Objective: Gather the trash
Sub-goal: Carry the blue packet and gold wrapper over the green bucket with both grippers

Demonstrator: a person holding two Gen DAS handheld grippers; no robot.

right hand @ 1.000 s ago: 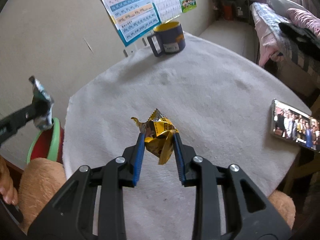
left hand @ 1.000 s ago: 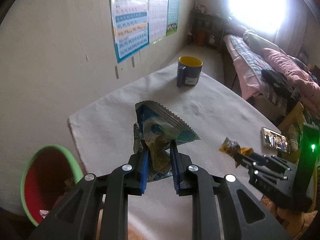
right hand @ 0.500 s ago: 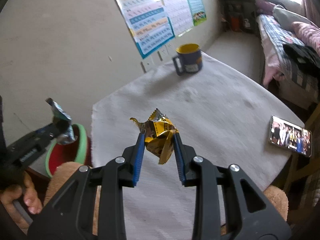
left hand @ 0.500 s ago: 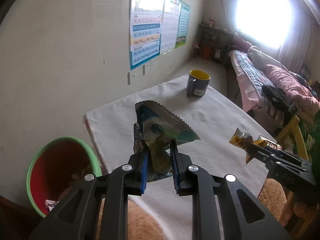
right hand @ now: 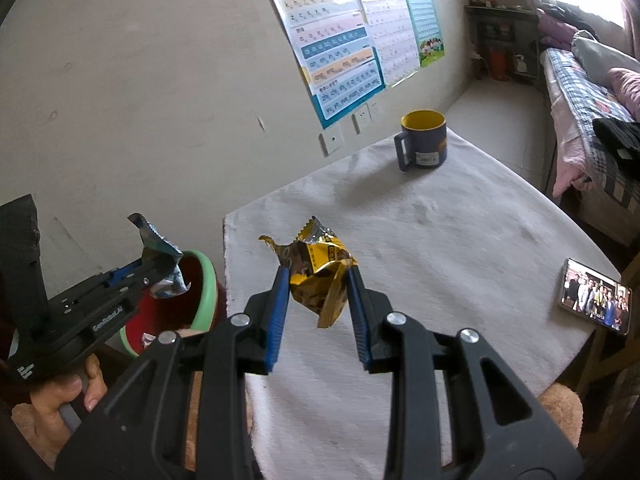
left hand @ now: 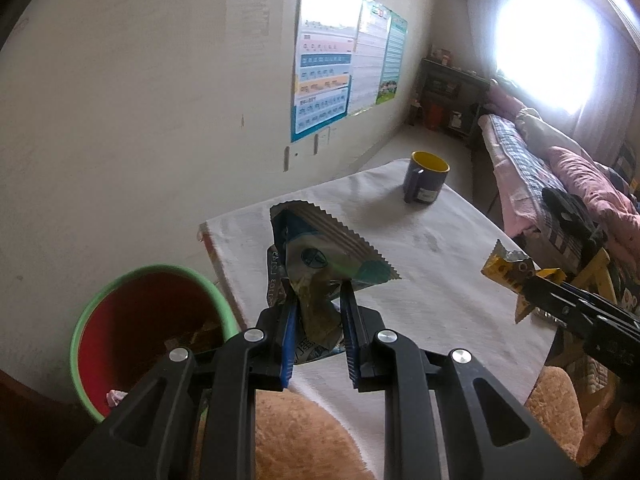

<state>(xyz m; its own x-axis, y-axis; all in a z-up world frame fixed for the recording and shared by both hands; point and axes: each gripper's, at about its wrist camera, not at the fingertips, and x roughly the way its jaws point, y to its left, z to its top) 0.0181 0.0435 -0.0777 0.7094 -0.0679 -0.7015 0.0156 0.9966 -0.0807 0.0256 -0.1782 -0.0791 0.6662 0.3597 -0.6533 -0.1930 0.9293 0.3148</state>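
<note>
While both jaws pinch wrappers, only the right view shows the phone (right hand: 596, 296), apparently lit.

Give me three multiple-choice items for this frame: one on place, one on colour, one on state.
1. Where does the phone lie?
A. in the bin
B. on the table near its right edge
C. on the bed

2. What colour is the mug inside?
A. yellow
B. white
C. red

3. What does the right gripper hold?
A. nothing
B. the mug
C. a yellow wrapper

Answers: 1 B, its lit screen rests on the white table cloth. 2 A, the rim and inner wall show yellow. 3 C, the crumpled wrapper sits pinched between the blue pads.
</note>
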